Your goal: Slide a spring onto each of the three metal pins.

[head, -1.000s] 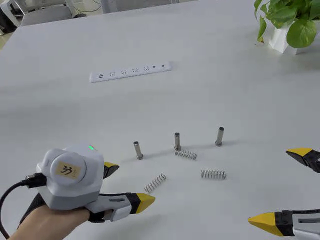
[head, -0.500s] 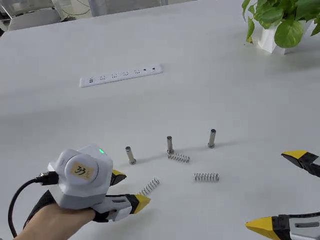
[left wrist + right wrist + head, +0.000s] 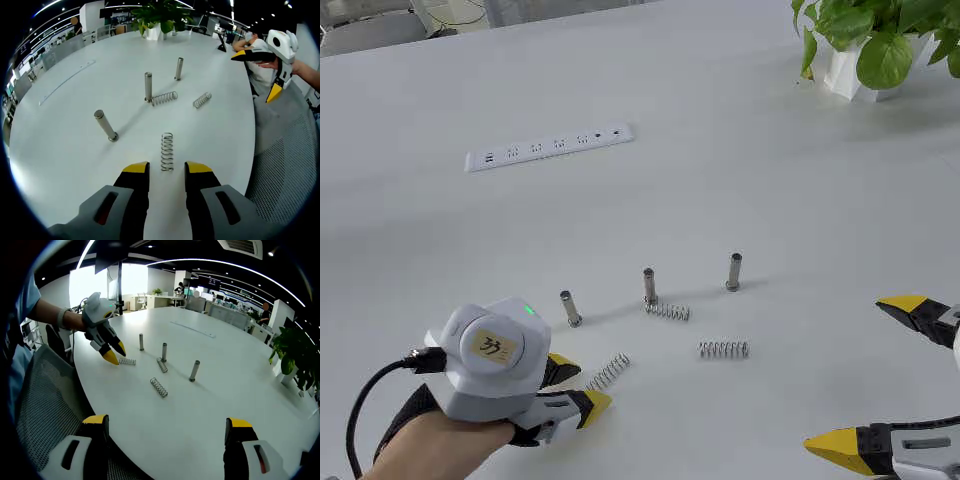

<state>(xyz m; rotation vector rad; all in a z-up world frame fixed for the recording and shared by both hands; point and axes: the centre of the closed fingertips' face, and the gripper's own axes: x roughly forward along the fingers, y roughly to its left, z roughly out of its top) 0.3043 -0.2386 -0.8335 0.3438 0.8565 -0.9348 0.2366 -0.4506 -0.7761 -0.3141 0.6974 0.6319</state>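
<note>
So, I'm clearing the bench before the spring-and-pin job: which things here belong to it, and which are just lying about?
Job: left pin, middle pin, right pin, all standing and bare; near spring, middle spring, right spring, lying flat; left gripper, right gripper, both open.
Lying about: power strip, potted plant.

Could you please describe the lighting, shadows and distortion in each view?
Head view: soft, even light; the middle silver metal pin casts a faint shadow to its left. Left gripper view: fisheye curves the edge of the white table; the nearest coiled steel spring is crisp. Right gripper view: a bright window glares at the back, under a dark ceiling.
</note>
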